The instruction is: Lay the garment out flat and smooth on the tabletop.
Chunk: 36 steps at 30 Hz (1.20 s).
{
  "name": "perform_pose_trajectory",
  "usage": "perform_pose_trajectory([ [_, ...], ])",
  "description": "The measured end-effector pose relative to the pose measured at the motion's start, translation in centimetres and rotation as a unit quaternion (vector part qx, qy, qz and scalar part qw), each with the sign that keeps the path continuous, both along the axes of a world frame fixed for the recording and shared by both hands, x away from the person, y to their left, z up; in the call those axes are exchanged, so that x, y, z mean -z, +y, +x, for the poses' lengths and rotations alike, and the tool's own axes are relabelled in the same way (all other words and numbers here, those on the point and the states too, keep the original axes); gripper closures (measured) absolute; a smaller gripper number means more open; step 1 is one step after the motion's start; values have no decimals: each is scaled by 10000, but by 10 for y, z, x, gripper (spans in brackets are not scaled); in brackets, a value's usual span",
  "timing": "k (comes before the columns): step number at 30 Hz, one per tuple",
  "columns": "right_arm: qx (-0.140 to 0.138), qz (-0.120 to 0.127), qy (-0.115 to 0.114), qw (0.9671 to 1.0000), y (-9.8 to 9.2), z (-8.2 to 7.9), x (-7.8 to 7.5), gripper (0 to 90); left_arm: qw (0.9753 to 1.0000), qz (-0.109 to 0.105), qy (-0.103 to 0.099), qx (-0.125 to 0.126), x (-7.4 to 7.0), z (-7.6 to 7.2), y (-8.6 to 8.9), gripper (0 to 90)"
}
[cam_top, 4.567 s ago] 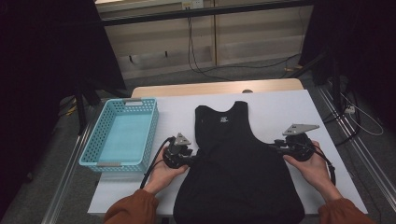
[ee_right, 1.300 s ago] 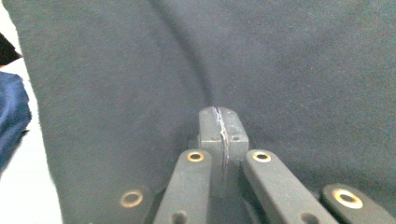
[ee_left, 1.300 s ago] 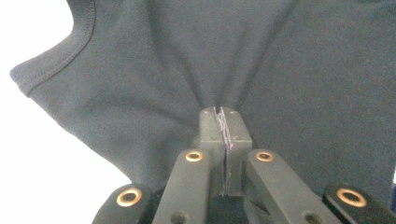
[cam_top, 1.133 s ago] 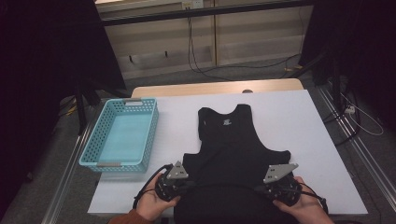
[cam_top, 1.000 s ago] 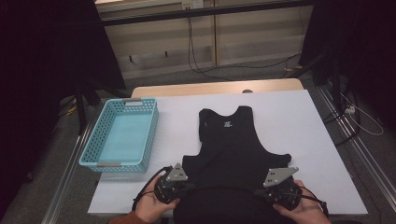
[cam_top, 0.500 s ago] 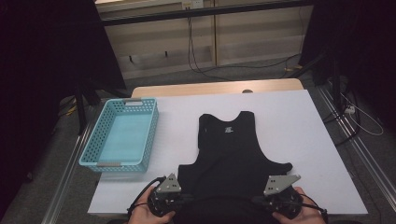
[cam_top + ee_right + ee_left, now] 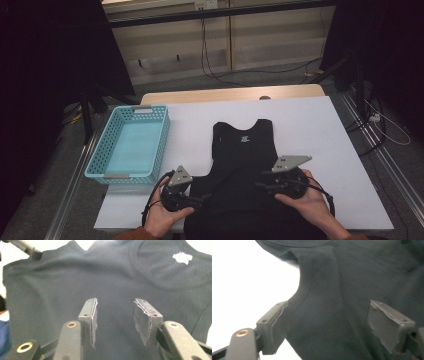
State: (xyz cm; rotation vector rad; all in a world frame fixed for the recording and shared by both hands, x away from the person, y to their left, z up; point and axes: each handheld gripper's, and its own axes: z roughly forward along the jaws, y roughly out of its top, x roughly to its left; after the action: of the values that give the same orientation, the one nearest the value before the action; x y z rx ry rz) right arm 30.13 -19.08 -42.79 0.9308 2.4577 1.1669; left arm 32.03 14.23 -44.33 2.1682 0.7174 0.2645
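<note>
A black sleeveless top (image 7: 245,160) lies flat on the white table (image 7: 320,130), neck away from me and hem hanging over the near edge. My left gripper (image 7: 201,197) rests at the top's left side below the armhole, and my right gripper (image 7: 261,185) at its right side. In the left gripper view the left gripper (image 7: 329,325) stands open, straddling the cloth's edge (image 7: 352,277). Seen in the right gripper view, my right gripper (image 7: 115,315) is open just above the black fabric (image 7: 75,277), nothing pinched; a white neck label (image 7: 182,257) shows farther off.
A teal plastic basket (image 7: 107,145) stands at the table's left, with nothing visible inside. The table's near edge runs just under my hands. White tabletop (image 7: 242,277) shows beside the top. Dark stands and cables sit on the floor beyond the table.
The top has slid toward the near edge. Both grippers dropped to the front edge, then came slightly forward and inward to its sides.
</note>
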Motion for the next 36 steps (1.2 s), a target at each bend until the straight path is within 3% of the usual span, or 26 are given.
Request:
perform_pose_trajectory([
  [4,34,-11,-27,10000,16,27,1,609,9998,-106,-156,-87,-3,9,0,107],
  [6,69,15,13,10000,24,39,4,615,9997,-178,-105,-105,-3,9,3,52],
  [11,193,-20,-21,9998,41,70,8,623,9988,-382,-276,-113,-4,6,12,46],
  [18,150,-527,-130,9984,72,103,20,631,9991,-352,-202,-158,-2,7,12,47],
  [22,177,-443,-123,9988,84,120,20,633,9990,-348,-264,-89,-3,4,11,52],
  [27,173,-380,3,9991,95,136,26,641,9988,-335,-340,-68,-4,2,11,55],
  [32,132,-412,102,9990,105,141,30,675,9990,-280,-337,-27,-4,2,10,63],
  [36,248,-280,140,9992,103,142,32,741,9992,-227,-331,-22,-3,2,9,63],
])
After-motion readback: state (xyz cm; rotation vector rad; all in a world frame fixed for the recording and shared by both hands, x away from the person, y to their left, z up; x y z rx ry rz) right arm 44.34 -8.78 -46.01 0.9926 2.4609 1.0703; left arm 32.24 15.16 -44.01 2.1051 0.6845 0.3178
